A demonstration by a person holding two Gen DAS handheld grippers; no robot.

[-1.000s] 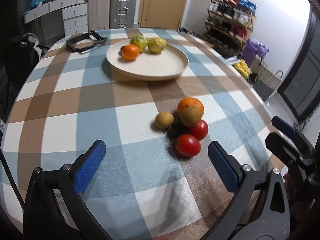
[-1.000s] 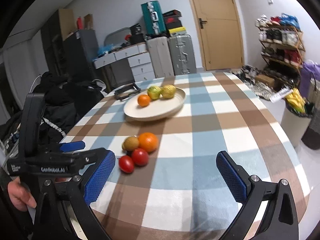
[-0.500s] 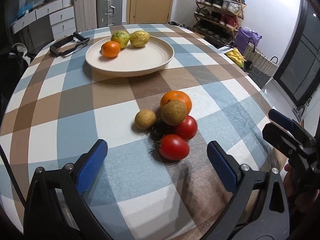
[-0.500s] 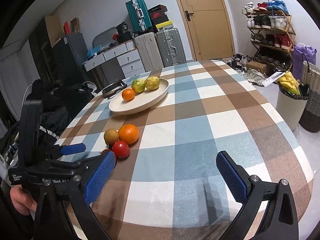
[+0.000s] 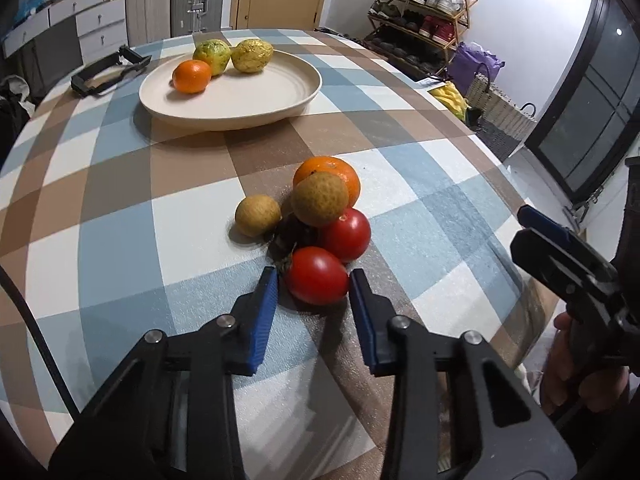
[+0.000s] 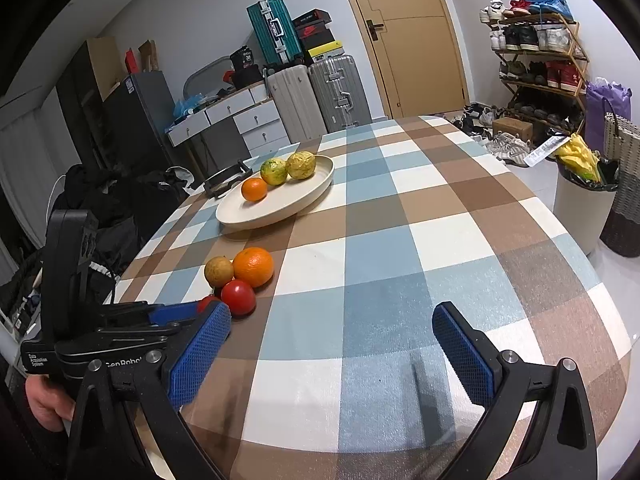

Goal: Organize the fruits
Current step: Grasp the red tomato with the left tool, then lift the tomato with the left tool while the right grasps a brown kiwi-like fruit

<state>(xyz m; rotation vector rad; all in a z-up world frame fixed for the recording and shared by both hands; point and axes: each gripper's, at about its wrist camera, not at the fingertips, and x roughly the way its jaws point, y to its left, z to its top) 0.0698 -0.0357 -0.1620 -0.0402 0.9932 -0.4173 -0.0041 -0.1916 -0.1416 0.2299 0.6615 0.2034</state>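
A cluster of fruit lies on the checked tablecloth: a near red tomato, a second tomato, an orange, and two brown round fruits. My left gripper has its blue pads on both sides of the near tomato, touching or almost touching it. A cream plate farther back holds a small orange and two yellow-green fruits. My right gripper is open and empty over the near table edge; the cluster lies to its left.
A black clamp-like object lies left of the plate. The table edge curves close on the right, with a bin and basket on the floor beyond. Suitcases and drawers stand behind the table.
My left gripper has moved forward to the fruit cluster and its jaws have narrowed around the near tomato. My right gripper stays open, shifted slightly.
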